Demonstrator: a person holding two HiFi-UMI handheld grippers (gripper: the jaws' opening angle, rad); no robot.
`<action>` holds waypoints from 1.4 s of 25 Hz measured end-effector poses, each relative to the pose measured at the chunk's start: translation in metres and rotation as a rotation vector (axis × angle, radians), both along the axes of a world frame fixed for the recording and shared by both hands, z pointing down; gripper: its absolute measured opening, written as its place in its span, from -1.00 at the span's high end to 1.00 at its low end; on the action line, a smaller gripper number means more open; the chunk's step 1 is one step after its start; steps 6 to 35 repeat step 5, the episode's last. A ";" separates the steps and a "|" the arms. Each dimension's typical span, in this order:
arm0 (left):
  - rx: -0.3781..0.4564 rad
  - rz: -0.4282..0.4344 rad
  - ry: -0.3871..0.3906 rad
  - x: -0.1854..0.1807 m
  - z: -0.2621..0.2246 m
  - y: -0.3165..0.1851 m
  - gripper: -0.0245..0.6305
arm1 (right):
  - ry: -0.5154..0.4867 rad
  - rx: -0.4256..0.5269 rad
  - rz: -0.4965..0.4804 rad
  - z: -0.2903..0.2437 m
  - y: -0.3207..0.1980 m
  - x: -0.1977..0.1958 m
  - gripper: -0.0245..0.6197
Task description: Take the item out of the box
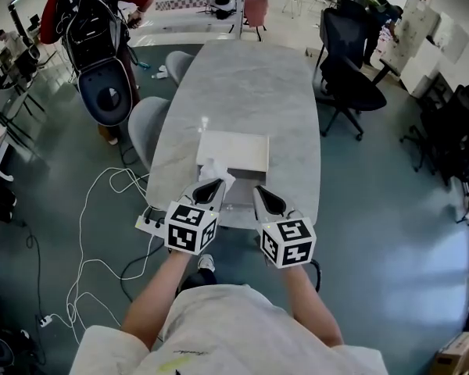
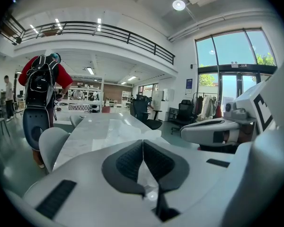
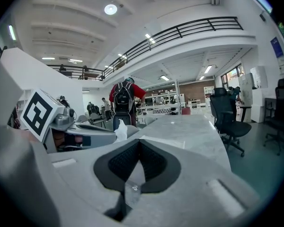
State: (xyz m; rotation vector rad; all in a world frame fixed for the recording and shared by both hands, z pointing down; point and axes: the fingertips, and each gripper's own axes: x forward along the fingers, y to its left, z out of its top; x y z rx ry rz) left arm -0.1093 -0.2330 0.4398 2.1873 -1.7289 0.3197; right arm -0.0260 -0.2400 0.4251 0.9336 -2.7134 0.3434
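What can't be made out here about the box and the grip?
- Box contents: too small in the head view, and the paper covers its near edge. Both gripper views see it edge-on.
- Whether the left gripper pinches the paper: in the left gripper view its jaws meet and hide what lies past the tips.
- Near edge of the table: covered by the left and right gripper in the head view.

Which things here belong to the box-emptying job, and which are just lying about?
Job in hand:
white box
crumpled white paper, apparently pinched by the left gripper
right gripper, shut and empty

Lying about:
grey chair
black office chair
white floor cables
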 end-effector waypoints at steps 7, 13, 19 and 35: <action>0.000 -0.002 -0.008 -0.003 0.000 0.003 0.89 | 0.000 0.001 0.000 0.001 0.003 -0.003 0.91; 0.000 -0.002 -0.008 -0.003 0.000 0.003 0.89 | 0.000 0.001 0.000 0.001 0.003 -0.003 0.91; 0.000 -0.002 -0.008 -0.003 0.000 0.003 0.89 | 0.000 0.001 0.000 0.001 0.003 -0.003 0.91; 0.000 -0.002 -0.008 -0.003 0.000 0.003 0.89 | 0.000 0.001 0.000 0.001 0.003 -0.003 0.91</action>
